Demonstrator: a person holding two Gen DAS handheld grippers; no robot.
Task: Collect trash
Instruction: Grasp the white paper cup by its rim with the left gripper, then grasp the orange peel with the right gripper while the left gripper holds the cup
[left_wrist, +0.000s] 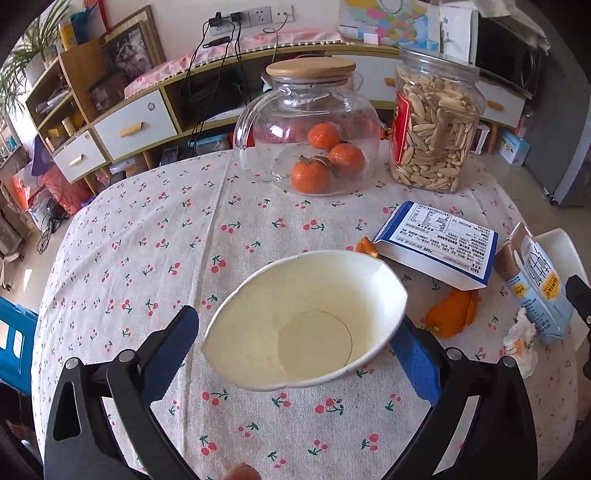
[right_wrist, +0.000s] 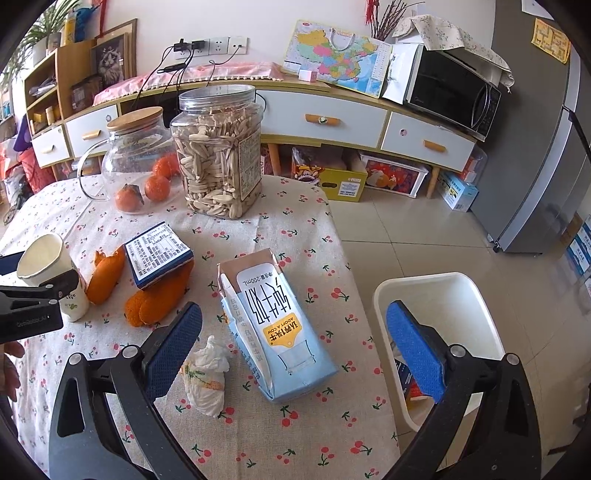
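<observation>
Paper cup (left_wrist: 306, 321) interior from left wrist, bin (right_wrist: 443, 295) only from right

Matt woven cloth printed with cherries covers the table (right_wrist: 303, 236); on it stand a clear, glossy glass jug (left_wrist: 306, 125) with a smooth wooden lid (left_wrist: 311, 67) and a transparent plastic jar (right_wrist: 219, 155). The paper cup (left_wrist: 306, 321) is matt white inside, the milk carton (right_wrist: 273, 325) is smooth coated card, and the tissue (right_wrist: 207, 373) is soft crumpled paper. Both grippers carry textured blue pads (right_wrist: 173, 343) on matt black plastic arms, and the bin (right_wrist: 443, 306) is smooth white plastic.
</observation>
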